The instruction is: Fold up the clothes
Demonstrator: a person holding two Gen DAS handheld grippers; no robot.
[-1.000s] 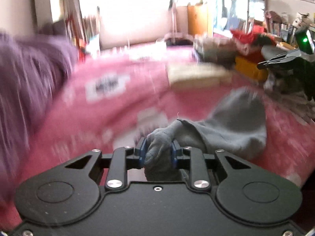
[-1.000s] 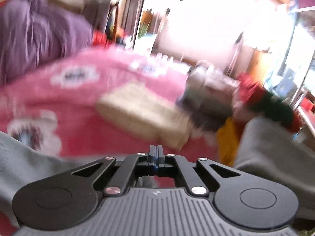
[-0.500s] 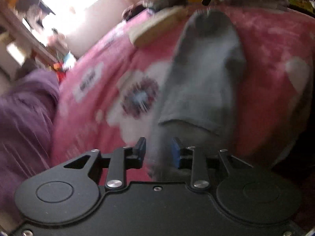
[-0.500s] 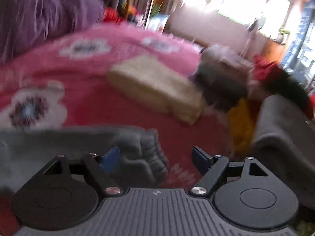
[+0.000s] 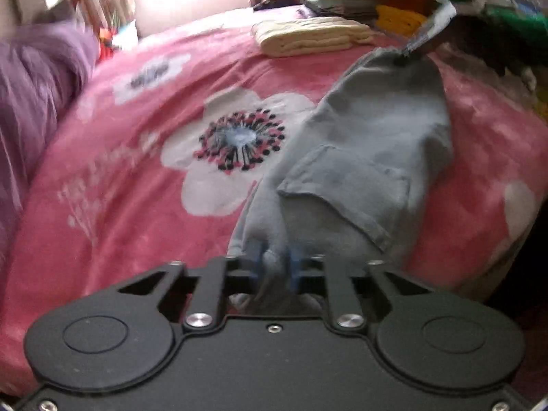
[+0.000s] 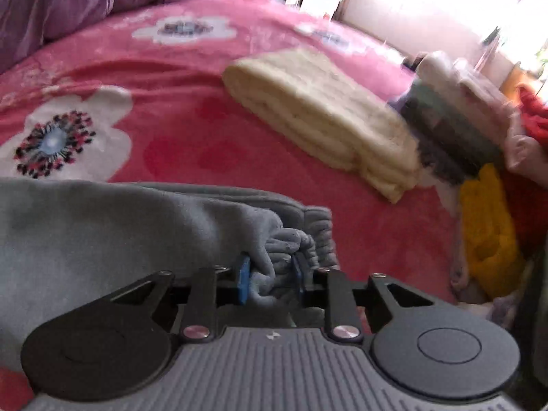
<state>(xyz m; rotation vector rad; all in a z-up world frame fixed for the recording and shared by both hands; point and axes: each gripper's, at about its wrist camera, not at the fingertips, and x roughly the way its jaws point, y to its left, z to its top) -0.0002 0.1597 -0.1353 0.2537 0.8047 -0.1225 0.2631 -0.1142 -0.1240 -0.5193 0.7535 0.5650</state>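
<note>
Grey garment point(image 5: 373, 157) pinched within both grippers' jaws (left point(image 5: 274, 265), right point(image 6: 270, 275)).

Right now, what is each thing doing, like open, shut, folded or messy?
Left gripper: shut on grey garment.
Right gripper: shut on grey garment.
Grey garment: stretched out on the pink blanket, not folded.
Cream knit: folded.
Yellow cloth: crumpled.

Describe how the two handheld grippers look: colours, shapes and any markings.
The left gripper has a smooth black body with two round raised discs, silver screws, black linkage arms and blue finger pads. The right gripper is similar but with a ribbed grey top plate bearing a small pale mark, and blue pads. No sleeves or hands show.
</note>
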